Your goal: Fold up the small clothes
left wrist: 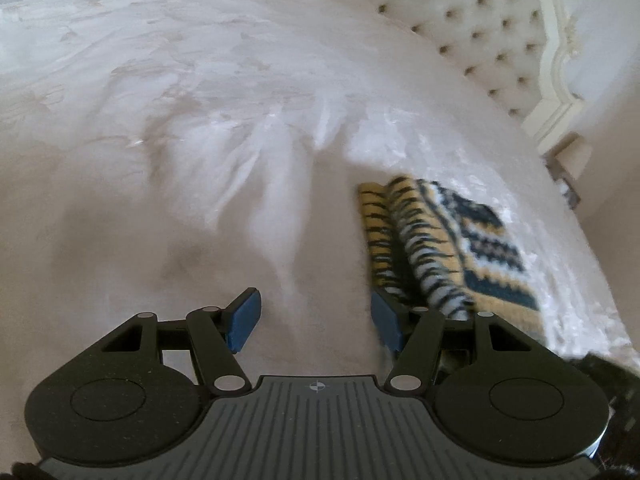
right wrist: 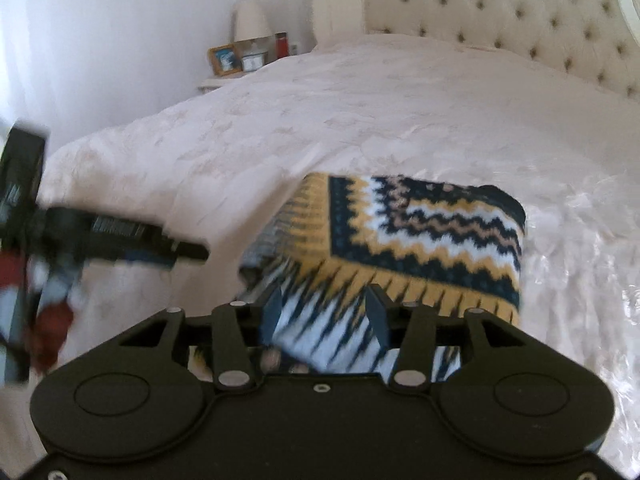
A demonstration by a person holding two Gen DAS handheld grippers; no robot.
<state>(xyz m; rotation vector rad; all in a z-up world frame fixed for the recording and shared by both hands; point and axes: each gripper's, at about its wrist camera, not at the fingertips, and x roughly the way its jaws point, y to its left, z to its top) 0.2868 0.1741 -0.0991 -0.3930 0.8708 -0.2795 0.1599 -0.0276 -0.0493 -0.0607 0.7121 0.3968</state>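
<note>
Garment: knitted cloth, matt, coarse zigzag weave in yellow, navy and white. Bedspread: pale fabric with a soft sheen (crinkled and glossier near the garment). Headboard: tufted, buttoned upholstery. Left gripper: matt black plastic; blue pads look rubbery.

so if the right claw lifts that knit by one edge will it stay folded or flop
Probably flop: the knit is soft, already draping in layers on the bed. It looks thick and fuzzy, so likely grippy, not slippery. The lower layers would probably sag and unfold.
</note>
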